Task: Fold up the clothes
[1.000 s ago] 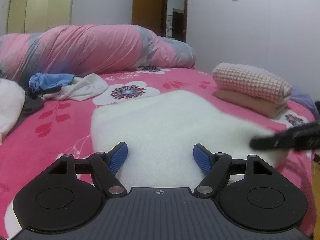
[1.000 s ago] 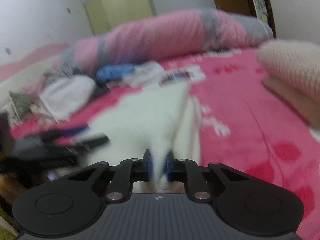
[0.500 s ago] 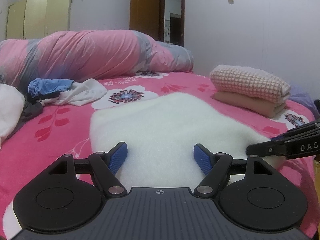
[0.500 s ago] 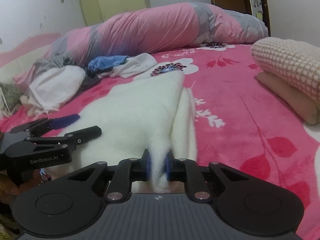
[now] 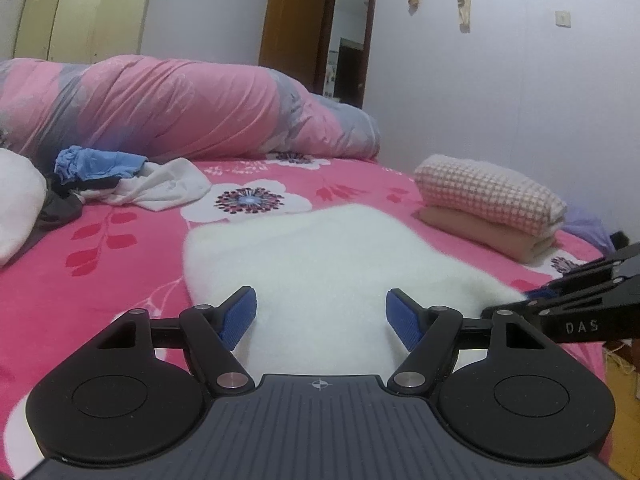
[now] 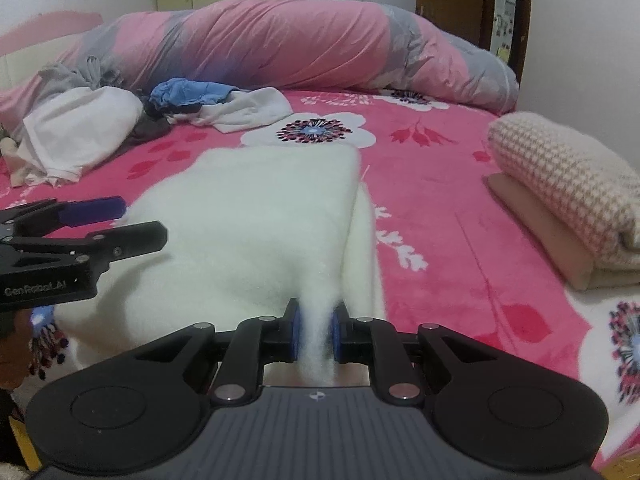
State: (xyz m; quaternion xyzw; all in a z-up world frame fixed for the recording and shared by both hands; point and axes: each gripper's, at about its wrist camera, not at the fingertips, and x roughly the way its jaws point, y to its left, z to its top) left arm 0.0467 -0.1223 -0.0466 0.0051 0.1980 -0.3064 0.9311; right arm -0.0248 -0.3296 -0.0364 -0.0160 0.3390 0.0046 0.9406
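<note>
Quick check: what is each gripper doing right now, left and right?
Left gripper: open, holding nothing, above the white fleece garment.
Right gripper: shut on a pinched fold of the white fleece garment.

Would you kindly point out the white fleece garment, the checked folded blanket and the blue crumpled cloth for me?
white fleece garment (image 6: pixel 256 216): right wrist view, middle of its flat top layer.
checked folded blanket (image 5: pixel 484 192): left wrist view, its upper face.
blue crumpled cloth (image 6: pixel 188 92): right wrist view, its bunched centre.

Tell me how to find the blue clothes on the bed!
Look at the long pink and grey quilt rolled along the back of the bed. Just in front of its left part lies a messy pile; the blue garment is crumpled there, the only blue among white and grey clothes.
</note>
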